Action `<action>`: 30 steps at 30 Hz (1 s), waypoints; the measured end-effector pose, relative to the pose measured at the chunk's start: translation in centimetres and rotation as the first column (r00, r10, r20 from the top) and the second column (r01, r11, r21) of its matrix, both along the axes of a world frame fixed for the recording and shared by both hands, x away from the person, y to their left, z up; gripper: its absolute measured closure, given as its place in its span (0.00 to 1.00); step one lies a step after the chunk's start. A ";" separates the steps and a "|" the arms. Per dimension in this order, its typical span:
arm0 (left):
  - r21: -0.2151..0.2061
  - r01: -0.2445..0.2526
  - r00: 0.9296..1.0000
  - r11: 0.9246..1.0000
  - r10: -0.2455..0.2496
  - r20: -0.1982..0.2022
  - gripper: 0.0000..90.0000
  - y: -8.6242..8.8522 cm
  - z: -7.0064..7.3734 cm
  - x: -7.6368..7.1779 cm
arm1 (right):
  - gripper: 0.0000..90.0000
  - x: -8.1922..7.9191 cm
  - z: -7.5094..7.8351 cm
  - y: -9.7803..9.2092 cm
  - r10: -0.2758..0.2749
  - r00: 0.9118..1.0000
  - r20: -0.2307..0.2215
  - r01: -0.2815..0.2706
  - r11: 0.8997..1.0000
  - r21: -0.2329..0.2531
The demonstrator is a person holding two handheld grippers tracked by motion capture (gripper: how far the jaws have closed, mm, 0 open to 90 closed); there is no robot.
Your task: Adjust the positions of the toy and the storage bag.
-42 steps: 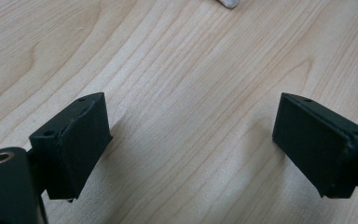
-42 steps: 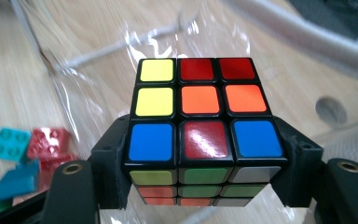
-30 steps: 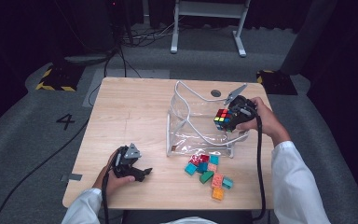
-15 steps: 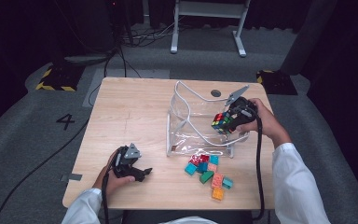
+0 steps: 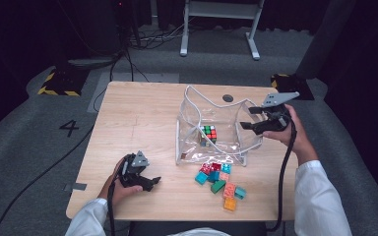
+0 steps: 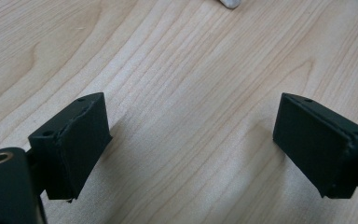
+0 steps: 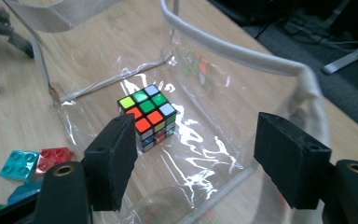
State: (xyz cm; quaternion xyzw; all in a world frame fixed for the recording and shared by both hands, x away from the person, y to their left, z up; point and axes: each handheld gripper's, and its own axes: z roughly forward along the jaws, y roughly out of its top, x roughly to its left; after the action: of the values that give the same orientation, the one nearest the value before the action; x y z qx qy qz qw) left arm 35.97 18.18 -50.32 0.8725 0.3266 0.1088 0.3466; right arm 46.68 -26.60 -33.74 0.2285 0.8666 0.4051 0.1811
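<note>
- While the puzzle cube (image 7: 147, 116) sits on the clear bag's (image 7: 214, 154) floor, beyond the right gripper's (image 7: 196, 161) open, empty jaws, it looks light, rigid, slick; best pinched across flat faces
- Left gripper (image 6: 191, 144) gapes empty over bare table (image 6: 177, 70)

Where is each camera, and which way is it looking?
High view: above the person's side, facing forward and down on the table; forearms, both hands, left gripper, right gripper.
Left gripper view: on the left gripper, looking at bare wood between open jaws.
Right gripper view: on the right gripper, looking into the clear bag.
High and right gripper views share the puzzle cube and toy bricks.
</note>
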 end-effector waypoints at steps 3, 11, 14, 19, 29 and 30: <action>0.000 -0.001 1.000 1.000 0.001 0.000 0.12 0.0 0.0 0.0 | 0.33 -0.6 0.2 -0.5 -0.014 1.000 0.023 0.014 1.000 0.017; 0.002 0.002 1.000 1.000 -0.002 0.000 0.12 0.0 0.0 0.0 | 0.33 -3.6 1.1 -2.1 -0.036 0.995 0.098 0.030 0.997 0.066; 0.000 0.000 1.000 1.000 0.000 0.000 0.12 0.0 0.0 0.0 | 0.33 -4.5 0.8 -2.8 -0.056 0.992 0.113 0.049 0.997 0.061; 0.001 0.000 1.000 1.000 0.000 0.000 0.12 0.0 0.0 0.0 | 0.32 -5.4 0.3 -4.6 -0.063 0.991 0.118 0.051 0.994 0.100; 0.003 0.002 1.000 1.000 -0.002 -0.001 0.12 0.0 0.0 0.0 | 0.31 -7.4 -1.9 -7.0 -0.084 0.990 0.113 0.068 0.988 0.135; 0.003 0.003 1.000 1.000 -0.003 -0.001 0.12 0.0 0.0 0.0 | 0.31 -7.5 -2.3 -7.1 -0.084 0.991 0.108 0.069 0.989 0.134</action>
State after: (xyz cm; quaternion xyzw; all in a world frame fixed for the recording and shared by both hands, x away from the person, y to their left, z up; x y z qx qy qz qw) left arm 35.97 18.20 -50.30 0.8736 0.3252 0.1086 0.3452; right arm 39.14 -33.68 -36.08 0.2493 0.8172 0.4658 0.2302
